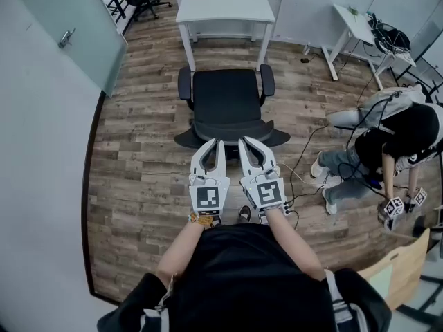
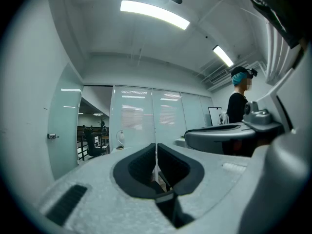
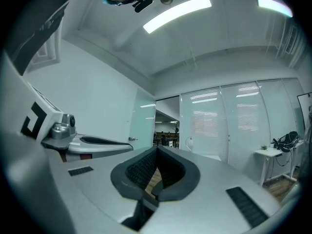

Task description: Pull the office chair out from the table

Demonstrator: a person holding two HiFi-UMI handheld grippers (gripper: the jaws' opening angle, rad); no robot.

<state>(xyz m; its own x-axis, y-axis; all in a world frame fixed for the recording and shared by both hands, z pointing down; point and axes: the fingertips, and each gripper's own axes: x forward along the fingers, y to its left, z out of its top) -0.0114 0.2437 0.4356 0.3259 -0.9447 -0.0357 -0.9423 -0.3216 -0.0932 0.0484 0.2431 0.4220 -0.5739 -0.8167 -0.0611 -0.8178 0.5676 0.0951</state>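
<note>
A black office chair (image 1: 225,102) stands on the wood floor in front of the white table (image 1: 225,5), with its seat out from under the tabletop and its backrest toward me. Both grippers are held side by side over the backrest's top edge and point level. The left gripper (image 1: 215,144) (image 2: 156,152) has its pads together with nothing between them. The right gripper (image 1: 245,142) (image 3: 157,155) is shut the same way and holds nothing. Neither gripper view shows the chair. Whether the tips touch the backrest is unclear.
A person (image 1: 387,144) crouches on the floor at the right, with cables (image 1: 311,158) running toward the chair. A second white table (image 1: 356,26) stands at back right. A glass door (image 1: 69,33) is at the left and a cardboard box (image 1: 405,268) at the bottom right.
</note>
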